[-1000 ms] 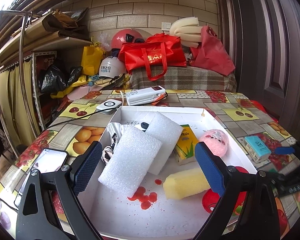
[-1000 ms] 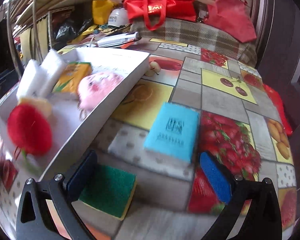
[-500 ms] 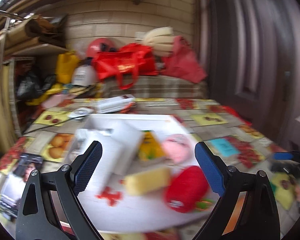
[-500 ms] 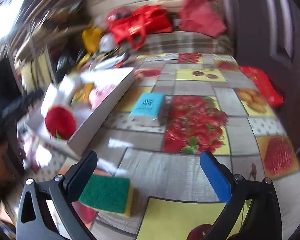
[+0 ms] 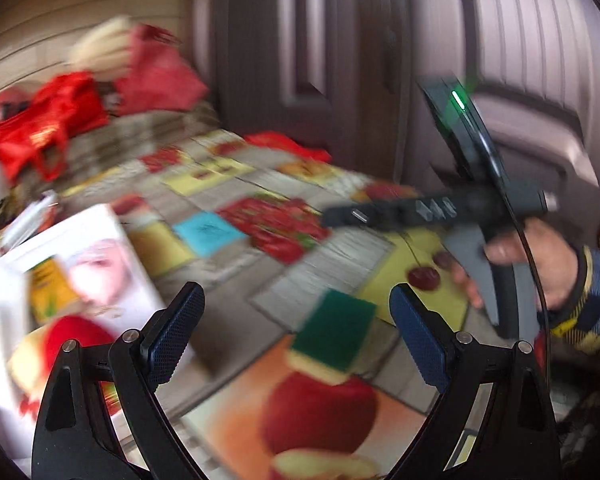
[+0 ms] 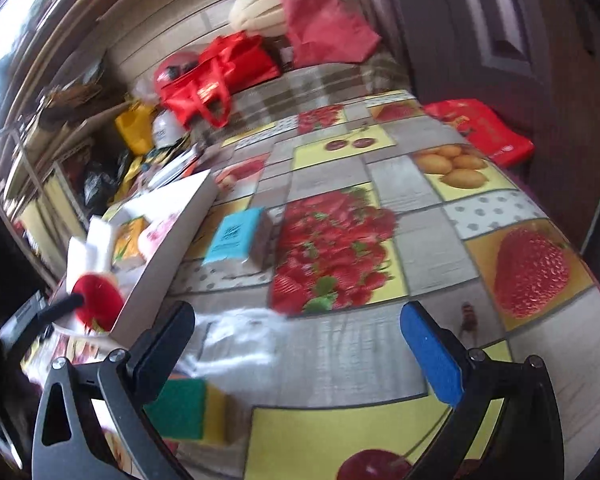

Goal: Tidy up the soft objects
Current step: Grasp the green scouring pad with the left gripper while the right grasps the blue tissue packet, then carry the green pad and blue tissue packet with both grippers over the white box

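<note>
While the green sponge (image 5: pixel 334 322) lies loose on the table (image 5: pixel 340 248) outside the white box (image 5: pixel 112 248), the step in hand appears to be picking it up with the left gripper (image 5: pixel 296 330), which hovers near it with jaws wide apart and nothing between them. To do it well: centre the sponge between the pads, come down square onto its long edges, and squeeze only until the foam gives, since it will compress and could twist out. The left view is motion-blurred, so exact height above the table cannot be told. The right gripper (image 6: pixel 300 340) is also fully open and empty, held low over the near table, sponge (image 6: pixel 180 414) at its near left. The right hand (image 5: pixel 540 264) grips its handle on the right. A blue sponge (image 6: pixel 236 238) sits just beside the box (image 6: pixel 172 236), farther off.
</note>
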`<action>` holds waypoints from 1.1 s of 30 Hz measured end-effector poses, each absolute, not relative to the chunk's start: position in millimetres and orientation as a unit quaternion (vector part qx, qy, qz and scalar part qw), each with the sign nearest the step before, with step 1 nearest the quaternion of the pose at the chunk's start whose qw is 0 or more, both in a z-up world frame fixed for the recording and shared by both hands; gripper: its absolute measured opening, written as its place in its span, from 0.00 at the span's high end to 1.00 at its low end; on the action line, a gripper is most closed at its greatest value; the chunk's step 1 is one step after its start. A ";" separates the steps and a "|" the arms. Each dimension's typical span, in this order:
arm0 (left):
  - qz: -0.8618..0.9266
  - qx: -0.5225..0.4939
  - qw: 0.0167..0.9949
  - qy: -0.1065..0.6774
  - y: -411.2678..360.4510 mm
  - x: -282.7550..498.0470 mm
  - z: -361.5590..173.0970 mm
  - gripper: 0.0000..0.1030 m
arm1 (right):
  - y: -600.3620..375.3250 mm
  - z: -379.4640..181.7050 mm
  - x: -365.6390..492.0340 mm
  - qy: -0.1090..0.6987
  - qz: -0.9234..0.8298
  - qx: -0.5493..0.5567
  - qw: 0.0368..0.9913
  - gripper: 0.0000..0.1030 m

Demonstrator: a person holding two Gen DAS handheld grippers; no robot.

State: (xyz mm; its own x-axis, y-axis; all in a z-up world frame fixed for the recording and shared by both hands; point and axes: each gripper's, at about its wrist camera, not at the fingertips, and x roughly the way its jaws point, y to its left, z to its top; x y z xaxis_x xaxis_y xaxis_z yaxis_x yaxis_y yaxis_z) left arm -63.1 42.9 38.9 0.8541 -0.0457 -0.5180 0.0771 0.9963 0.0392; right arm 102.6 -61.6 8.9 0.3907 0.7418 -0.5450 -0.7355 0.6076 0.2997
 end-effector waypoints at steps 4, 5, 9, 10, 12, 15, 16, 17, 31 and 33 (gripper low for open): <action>-0.051 0.098 0.932 0.347 9.8 -28.5 17.4 0.11 | -66.7 6.9 116.3 0.338 0.427 0.014 0.839 0.00; -0.050 0.106 0.925 0.361 6.5 -24.1 12.6 0.15 | -66.6 6.9 118.2 0.338 0.424 0.010 0.840 0.00; -0.049 0.124 0.913 0.386 -0.5 -18.7 2.4 0.58 | -51.7 6.0 122.8 0.338 0.429 -0.032 0.837 0.00; -0.052 0.123 0.914 0.384 -0.6 -21.6 2.9 0.59 | -45.8 5.1 122.9 0.338 0.432 -0.043 0.835 0.00; -0.047 0.122 0.916 0.379 1.7 -33.0 3.3 0.59 | -29.6 2.6 122.6 0.339 0.439 -0.068 0.829 0.00; -0.028 0.107 0.925 0.363 16.7 -58.0 8.5 0.59 | -4.3 2.1 117.7 0.333 0.452 -0.092 0.823 0.00; -0.017 0.096 0.929 0.357 24.8 -66.7 10.6 0.59 | 3.7 2.6 114.9 0.329 0.456 -0.100 0.821 0.00; -0.006 0.086 0.932 0.352 32.0 -75.3 13.6 0.59 | 16.0 3.6 110.1 0.321 0.458 -0.116 0.821 0.00; 0.058 -0.005 0.955 0.289 77.5 -110.6 30.4 0.59 | 104.6 -9.7 97.2 0.331 0.430 -0.211 0.813 0.51; 0.050 -0.004 0.958 0.283 76.7 -113.0 31.3 0.59 | 87.5 -5.8 98.4 0.330 0.429 -0.176 0.822 0.51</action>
State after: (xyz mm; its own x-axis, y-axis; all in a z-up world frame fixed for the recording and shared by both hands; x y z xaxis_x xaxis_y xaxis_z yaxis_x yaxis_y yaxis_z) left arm -113.0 76.7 31.3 0.8345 0.0942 -0.5430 -0.0983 0.9949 0.0214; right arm 98.4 87.5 -5.8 0.4131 0.5893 -0.6943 -0.8219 0.5696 -0.0055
